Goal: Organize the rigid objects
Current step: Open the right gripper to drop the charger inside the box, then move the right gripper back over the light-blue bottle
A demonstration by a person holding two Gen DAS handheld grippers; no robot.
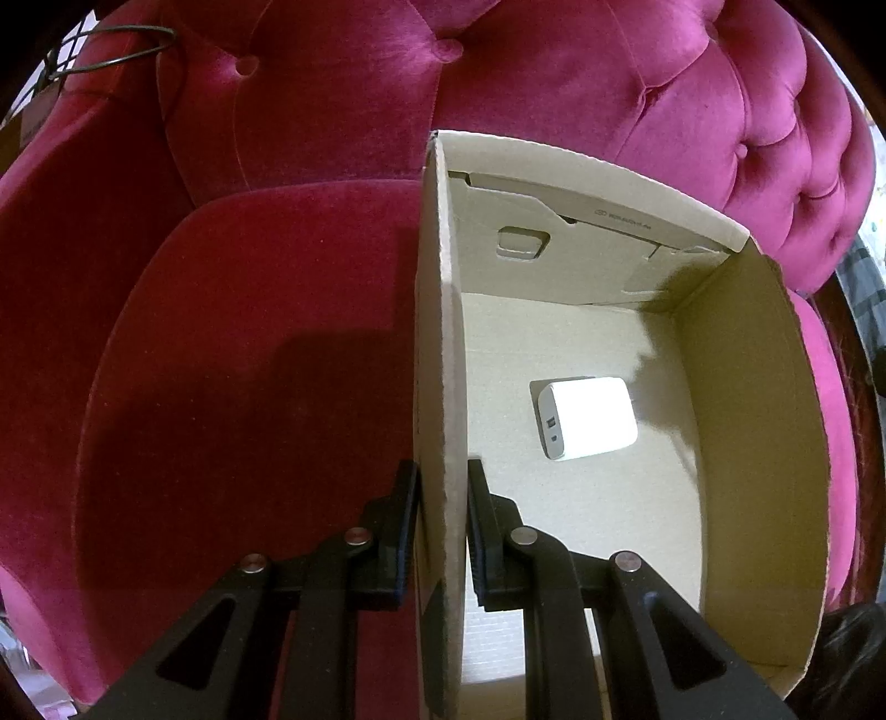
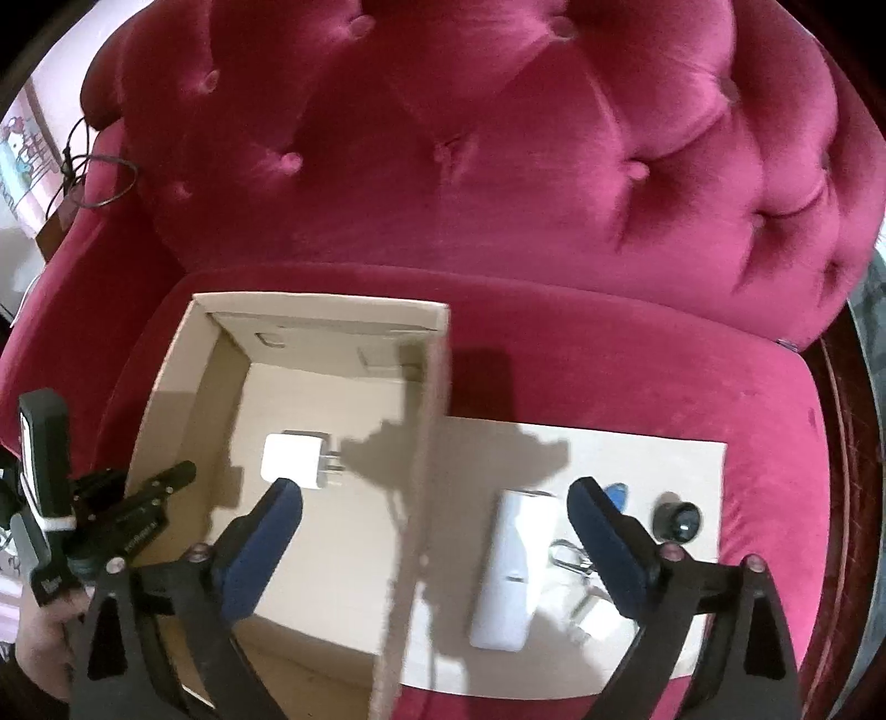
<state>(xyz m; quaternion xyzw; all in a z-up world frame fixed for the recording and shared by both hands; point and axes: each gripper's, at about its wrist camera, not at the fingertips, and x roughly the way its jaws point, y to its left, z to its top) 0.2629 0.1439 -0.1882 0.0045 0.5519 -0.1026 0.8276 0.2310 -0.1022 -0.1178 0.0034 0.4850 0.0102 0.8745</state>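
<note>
the small white cube-shaped wall charger [image 1: 588, 416] lies on the floor of the open tan cardboard box [image 1: 742, 421], roughly in the middle, apart from all four walls. from my left camera i can see two ports on its near-left face; from the right camera its metal prongs point toward the box's right wall.

my left gripper [image 1: 443, 526] is pinched on the box's left wall, one black finger outside and one inside, pads pressed against the cardboard edge. the box sits on the seat of a crimson tufted velvet armchair [image 1: 232, 354].

my right gripper [image 2: 437, 554] hangs above the box's right wall with its blue-padded fingers spread wide and nothing between the pads; one finger [image 2: 260, 543] is over the box interior, the other over the flat sheet of tan cardboard [image 2: 653, 459] lying beside the box on the seat.

on that sheet rest a long white rectangular device [image 2: 512, 565], a small round black lens-like object [image 2: 678, 519], a blue item [image 2: 617, 493] mostly hidden behind the finger, and what might be metal clips or keys [image 2: 570, 554], though that part is blurred and i can't be sure.

at the far left of the right camera's view i see the person's hand [image 2: 39, 637] on the left tool's handle. a dark looped cable [image 1: 127, 47] lies on the chair's arm.
</note>
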